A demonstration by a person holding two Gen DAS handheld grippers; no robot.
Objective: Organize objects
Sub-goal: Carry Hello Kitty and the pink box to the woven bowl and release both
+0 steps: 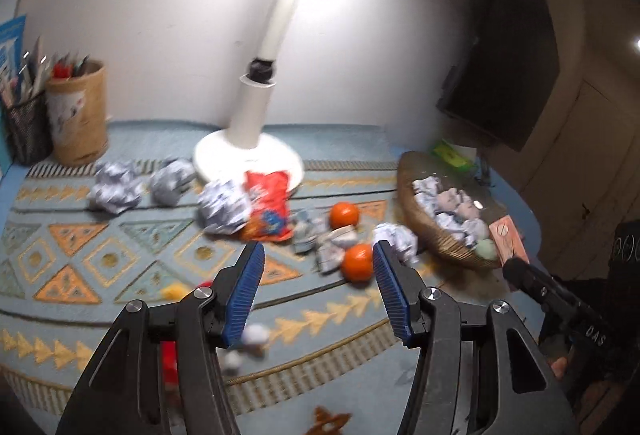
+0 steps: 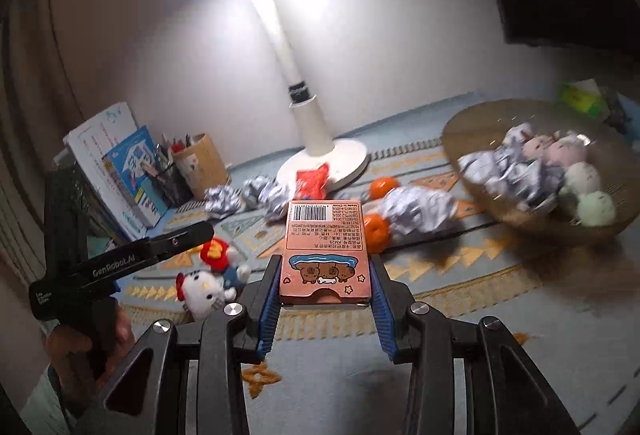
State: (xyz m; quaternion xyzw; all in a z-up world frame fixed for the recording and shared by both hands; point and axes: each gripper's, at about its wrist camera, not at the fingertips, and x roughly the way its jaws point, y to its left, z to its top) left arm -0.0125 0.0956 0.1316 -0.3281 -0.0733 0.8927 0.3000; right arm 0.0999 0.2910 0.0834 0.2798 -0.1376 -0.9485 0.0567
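My right gripper point(image 2: 326, 263) is shut on a pink card box point(image 2: 326, 235) with a barcode and cartoon animals, held above the patterned cloth. That box point(image 1: 509, 235) also shows at the right of the left wrist view, in front of the basket. My left gripper point(image 1: 318, 251) stands open with nothing between its blue pads. Ahead of it lie two oranges point(image 1: 358, 263), a red snack bag point(image 1: 268, 207) and several crumpled paper balls point(image 1: 222, 207). A wicker basket point(image 2: 452, 139) at the right holds paper balls and small plush toys.
A white lamp base point(image 1: 224, 155) stands at the back middle. A tan pen cup point(image 1: 80, 115) and a mesh holder point(image 1: 28, 131) stand back left, beside books point(image 2: 116, 163). Two plush dolls point(image 2: 204, 291) lie at the near left. A dark screen point(image 1: 512, 55) hangs at the right.
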